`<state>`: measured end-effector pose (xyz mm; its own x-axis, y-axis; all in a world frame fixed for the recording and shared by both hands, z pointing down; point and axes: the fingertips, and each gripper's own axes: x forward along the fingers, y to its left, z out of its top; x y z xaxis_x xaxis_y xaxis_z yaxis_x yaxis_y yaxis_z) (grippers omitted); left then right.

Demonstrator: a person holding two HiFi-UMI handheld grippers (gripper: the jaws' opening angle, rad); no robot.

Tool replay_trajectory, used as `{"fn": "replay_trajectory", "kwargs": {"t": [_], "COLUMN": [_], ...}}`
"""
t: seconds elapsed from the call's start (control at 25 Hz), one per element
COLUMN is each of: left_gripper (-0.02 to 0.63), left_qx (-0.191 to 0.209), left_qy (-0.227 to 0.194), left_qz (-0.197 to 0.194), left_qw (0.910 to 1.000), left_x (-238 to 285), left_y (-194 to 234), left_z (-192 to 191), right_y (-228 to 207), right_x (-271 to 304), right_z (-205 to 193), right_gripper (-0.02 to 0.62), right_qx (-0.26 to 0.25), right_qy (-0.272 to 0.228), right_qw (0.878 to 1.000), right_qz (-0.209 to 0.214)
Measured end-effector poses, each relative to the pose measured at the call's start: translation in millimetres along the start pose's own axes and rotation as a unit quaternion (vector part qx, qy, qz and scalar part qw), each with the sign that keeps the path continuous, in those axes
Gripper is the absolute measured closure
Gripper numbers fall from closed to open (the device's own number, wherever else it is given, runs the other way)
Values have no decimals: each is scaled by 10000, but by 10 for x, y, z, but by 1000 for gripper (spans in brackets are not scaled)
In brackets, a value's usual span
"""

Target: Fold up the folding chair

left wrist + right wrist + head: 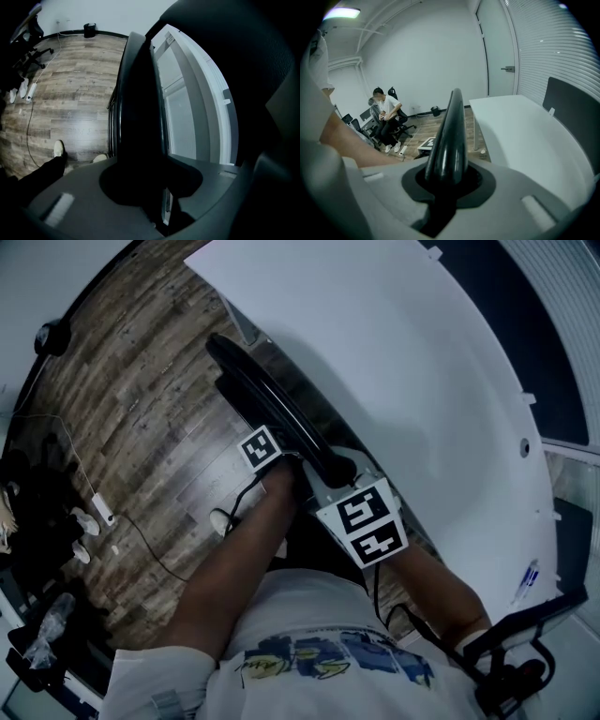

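Note:
The black folding chair (277, 407) is closed flat and stands on edge beside the white table, its thin rim running from upper left to lower right in the head view. My left gripper (281, 463) is shut on the chair's near end, under its marker cube. My right gripper (336, 476) is shut on the same rim just to the right. In the left gripper view the dark chair panel (139, 108) rises straight out of the left gripper (151, 190). In the right gripper view the glossy chair edge (449, 136) stands up from the right gripper (444, 183).
A large white table (422, 381) lies close on the right, also shown as the table (525, 136). A power strip with cable (101, 510) lies on the wood floor at the left. A seated person (386, 117) and office chairs are at the far wall. My shoe (58, 148) is near the chair's foot.

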<state>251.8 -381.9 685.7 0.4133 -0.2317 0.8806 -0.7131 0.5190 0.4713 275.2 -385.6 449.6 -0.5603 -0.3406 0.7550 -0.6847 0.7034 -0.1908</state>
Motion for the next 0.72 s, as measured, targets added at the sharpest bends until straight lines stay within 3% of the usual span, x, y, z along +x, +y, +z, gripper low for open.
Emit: {"fn": "replay_trajectory", "kwargs": {"t": [0.2,0.4,0.72], "left_gripper": [480,480,460], "left_qx": [-57,-58,0], "left_qy": [182,343,500], "left_qz": [60,-8,-59], "left_qw": [9998,9994,9987], "left_x": [245,173,467], "left_y": [-247,-291,-567], "left_z": [84,15,115], "right_y": [-469,-450,-968], "right_x": [53,-46,13], "right_z": [-31,-50,-72], "right_gripper": [535,535,535], "right_qx": [44,97,197], "right_qy": [-2,44,38], "right_qw": [10000,9999,9995], "right_qz": [69,91,224]}}
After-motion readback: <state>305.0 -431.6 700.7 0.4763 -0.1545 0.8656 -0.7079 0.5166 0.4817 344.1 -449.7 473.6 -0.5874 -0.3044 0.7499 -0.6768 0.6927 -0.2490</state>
